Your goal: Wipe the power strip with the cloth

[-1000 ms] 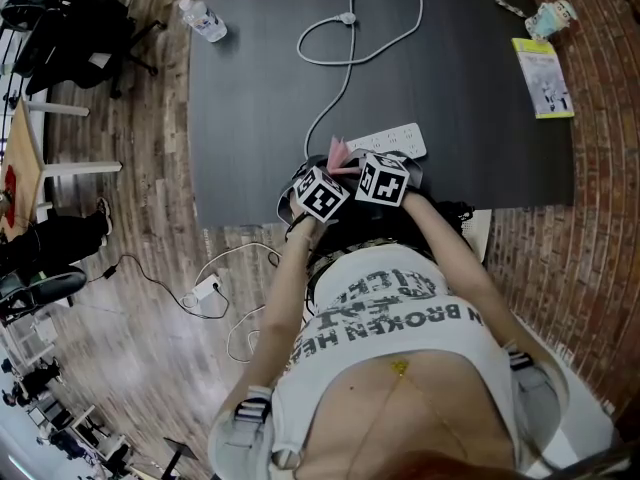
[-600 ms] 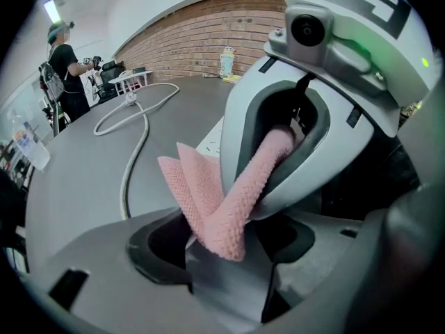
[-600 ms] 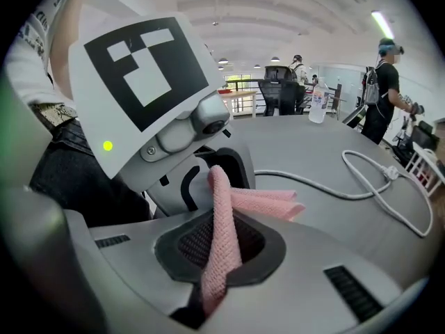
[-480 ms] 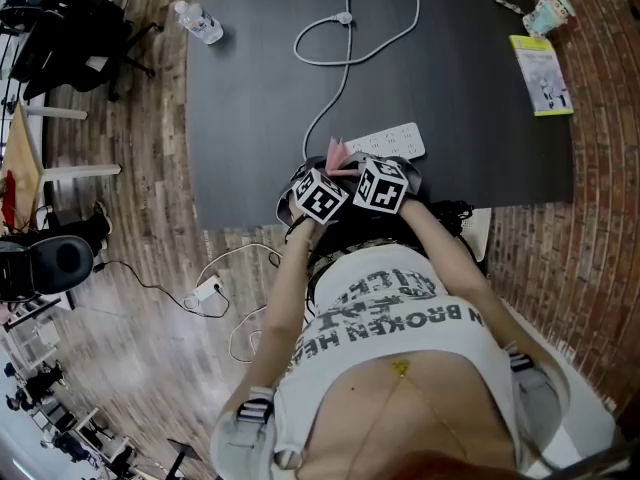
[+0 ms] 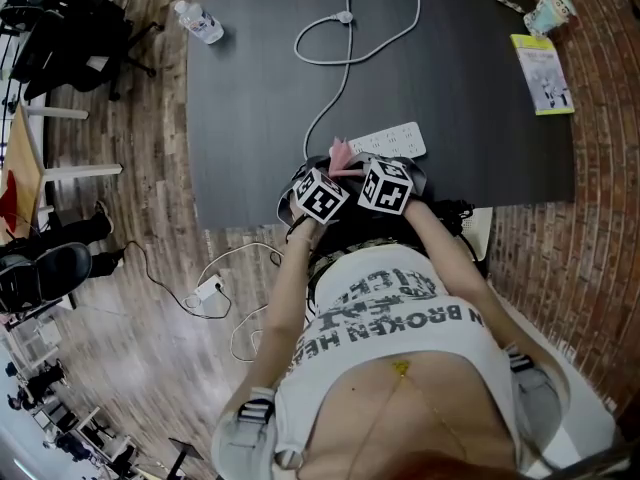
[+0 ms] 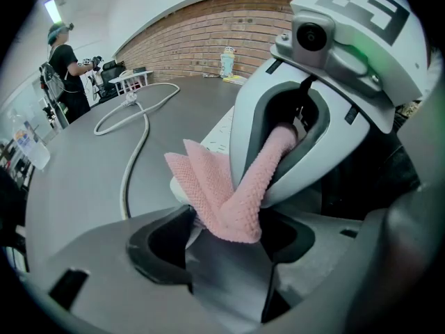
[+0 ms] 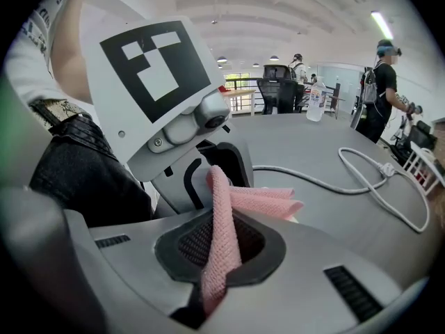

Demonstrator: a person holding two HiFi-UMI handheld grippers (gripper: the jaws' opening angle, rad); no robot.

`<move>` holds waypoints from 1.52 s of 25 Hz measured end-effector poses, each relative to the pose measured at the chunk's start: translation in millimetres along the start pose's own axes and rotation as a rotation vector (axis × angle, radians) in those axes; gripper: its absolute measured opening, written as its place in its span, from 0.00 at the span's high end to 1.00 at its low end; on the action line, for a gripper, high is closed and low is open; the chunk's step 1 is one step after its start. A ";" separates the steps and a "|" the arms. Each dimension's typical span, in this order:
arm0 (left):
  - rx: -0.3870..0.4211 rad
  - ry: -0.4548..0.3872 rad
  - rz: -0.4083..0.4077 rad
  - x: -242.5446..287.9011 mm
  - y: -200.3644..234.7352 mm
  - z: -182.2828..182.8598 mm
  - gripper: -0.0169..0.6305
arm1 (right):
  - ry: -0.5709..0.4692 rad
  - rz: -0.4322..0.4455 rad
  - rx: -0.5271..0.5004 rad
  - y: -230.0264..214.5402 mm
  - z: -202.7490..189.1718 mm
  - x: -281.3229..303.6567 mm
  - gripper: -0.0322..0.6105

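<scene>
A white power strip [image 5: 392, 139] lies on the dark table [image 5: 250, 98] near its front edge, and its white cable [image 5: 350, 28] loops toward the far side. Just in front of the strip a pink cloth [image 5: 341, 154] is stretched between my two grippers. The left gripper [image 5: 335, 174] is shut on one end of the cloth [image 6: 229, 193]. My right gripper [image 5: 357, 169] is shut on the other end [image 7: 221, 235]. The two grippers face each other almost touching, above the strip's near left end [image 6: 219, 134]. Most of the strip is hidden behind them in both gripper views.
A water bottle [image 5: 202, 21] lies at the table's far left corner. A yellow-green booklet [image 5: 541, 76] and a small figure [image 5: 552, 14] sit at the far right. A charger and cord [image 5: 207, 290] lie on the wooden floor at left. People stand in the background [image 7: 384, 82].
The right gripper has edged slightly to the right and nearer. The cloth stays held between both grippers, and the strip has not moved.
</scene>
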State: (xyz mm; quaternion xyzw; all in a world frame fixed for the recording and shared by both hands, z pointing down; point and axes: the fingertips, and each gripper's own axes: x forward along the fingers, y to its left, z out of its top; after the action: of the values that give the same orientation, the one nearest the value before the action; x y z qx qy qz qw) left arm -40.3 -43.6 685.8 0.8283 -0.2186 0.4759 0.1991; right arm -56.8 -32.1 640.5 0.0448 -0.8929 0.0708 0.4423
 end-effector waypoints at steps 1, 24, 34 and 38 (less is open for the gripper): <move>0.000 0.000 0.000 -0.2 0.0 -0.1 0.55 | 0.000 -0.001 0.005 -0.6 -0.8 -0.7 0.92; -0.001 -0.007 -0.011 -0.2 -4.4 3.4 0.55 | 0.017 -0.094 0.125 -31.6 -40.9 -33.7 0.92; -0.001 -0.008 -0.011 -1.7 -4.2 4.0 0.55 | 0.072 -0.108 0.133 -43.2 -59.7 -49.2 0.92; 0.000 -0.008 -0.010 -0.4 -4.0 2.7 0.55 | 0.090 -0.118 0.143 -47.8 -70.2 -55.0 0.92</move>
State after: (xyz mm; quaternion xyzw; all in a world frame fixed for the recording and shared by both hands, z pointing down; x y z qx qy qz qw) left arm -36.4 -41.7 683.8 0.8312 -0.2152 0.4717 0.2009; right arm 38.3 -66.7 642.8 0.1257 -0.8606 0.1101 0.4810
